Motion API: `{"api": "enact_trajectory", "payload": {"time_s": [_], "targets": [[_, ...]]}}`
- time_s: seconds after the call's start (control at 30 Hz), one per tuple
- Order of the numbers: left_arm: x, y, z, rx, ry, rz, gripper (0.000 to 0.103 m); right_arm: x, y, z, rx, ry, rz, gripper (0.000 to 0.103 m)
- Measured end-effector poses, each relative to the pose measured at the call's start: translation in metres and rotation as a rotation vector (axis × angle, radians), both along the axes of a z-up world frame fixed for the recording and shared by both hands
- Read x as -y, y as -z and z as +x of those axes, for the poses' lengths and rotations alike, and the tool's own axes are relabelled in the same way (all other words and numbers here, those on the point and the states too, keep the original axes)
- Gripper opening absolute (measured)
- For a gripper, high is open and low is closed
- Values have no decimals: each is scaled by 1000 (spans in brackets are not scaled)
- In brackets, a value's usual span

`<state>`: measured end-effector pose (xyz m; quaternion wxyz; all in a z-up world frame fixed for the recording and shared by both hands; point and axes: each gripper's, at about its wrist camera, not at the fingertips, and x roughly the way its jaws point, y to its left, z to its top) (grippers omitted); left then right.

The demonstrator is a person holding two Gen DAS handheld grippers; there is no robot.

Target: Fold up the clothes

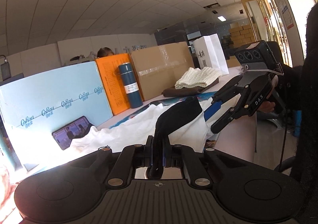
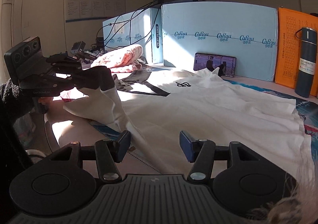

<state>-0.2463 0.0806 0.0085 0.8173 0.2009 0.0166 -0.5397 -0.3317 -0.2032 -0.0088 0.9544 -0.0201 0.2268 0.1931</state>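
A white shirt with black trim and a small black logo lies spread on the table. My left gripper is shut on the shirt's black sleeve cuff and holds the sleeve lifted off the table. In the right wrist view that left gripper sits at the left with the cuff in its jaws. My right gripper is open at the shirt's near edge; white cloth lies between its fingers and the pads do not press on it. The left wrist view shows the right gripper beside the raised sleeve.
A phone leans on a light blue box. An orange box and a dark flask stand to the right. A pink garment lies at the back left. A folded cream knit rests on brown cloth near a cardboard box.
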Motion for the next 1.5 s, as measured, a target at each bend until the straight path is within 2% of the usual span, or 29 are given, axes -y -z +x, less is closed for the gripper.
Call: {"api": "enact_trajectory", "payload": {"time_s": [0.1, 0.17, 0.2, 0.23, 0.27, 0.37, 0.47, 0.6, 0.63, 0.67, 0.7, 0.73, 0.77, 0.8, 0.87, 0.93, 0.97, 1.03, 1.07, 1.1, 1.17, 1.23, 1.4, 1.5], "targets": [[3, -7, 10, 35, -4, 23, 7, 23, 1, -8, -54, 71, -42, 51], [6, -10, 17, 49, 4, 46, 7, 39, -1, -13, -77, 116, -55, 46], [8, -12, 21, 56, 10, 61, 7, 48, -2, -15, -86, 139, -55, 43], [11, -14, 26, 68, 19, 82, 7, 57, -3, -15, -94, 162, -58, 30], [14, -15, 30, 75, 24, 96, 7, 65, -5, -14, -99, 181, -58, 21], [22, -20, 51, 78, 24, 138, 7, 88, -13, -12, -47, 236, -15, 15], [33, -20, 75, 64, 33, 193, 7, 104, -19, -6, 14, 257, 45, 14], [49, -14, 103, 34, 42, 267, 7, 117, -19, 12, 16, 291, 65, 14], [52, -11, 109, 20, 37, 280, 8, 119, -18, 17, 8, 305, 66, 14], [54, -7, 115, 8, 20, 286, 15, 121, -17, 19, 8, 346, 65, 14], [58, -4, 121, -12, -3, 300, 19, 122, -16, 20, 9, 394, 63, 17], [59, -1, 125, -22, -44, 307, 23, 124, -15, 21, 11, 441, 61, 26], [56, 1, 128, -22, -95, 303, 29, 125, -14, 22, 12, 488, 58, 41], [54, 3, 131, -21, -147, 297, 32, 126, -15, 19, 24, 537, 73, 47], [38, -2, 133, -58, -229, 245, 33, 127, -18, 9, 61, 632, 120, 62], [13, -12, 127, -135, -281, 140, 33, 127, -21, -4, 92, 719, 193, 75], [0, -17, 122, -174, -298, 81, 38, 126, -22, -13, 106, 763, 242, 80], [-20, -23, 100, -175, -232, 22, 49, 124, -20, -27, 101, 837, 350, 82], [-30, -25, 89, -173, -195, -5, 58, 123, -18, -33, 88, 871, 406, 83], [-37, -25, 74, -140, -133, 9, 66, 122, -15, -39, 75, 905, 461, 83], [-43, -24, 47, -64, -46, 90, 71, 120, -9, -48, 54, 928, 572, 83], [-47, -21, 31, -23, -49, 167, 71, 116, -6, -49, 39, 892, 651, 83], [-49, 4, 10, 151, -161, 461, 71, 104, 3, -23, -74, 886, 694, 82], [-48, 18, 6, 271, -168, 557, 71, 94, 4, -9, -49, 939, 642, 82]]}}
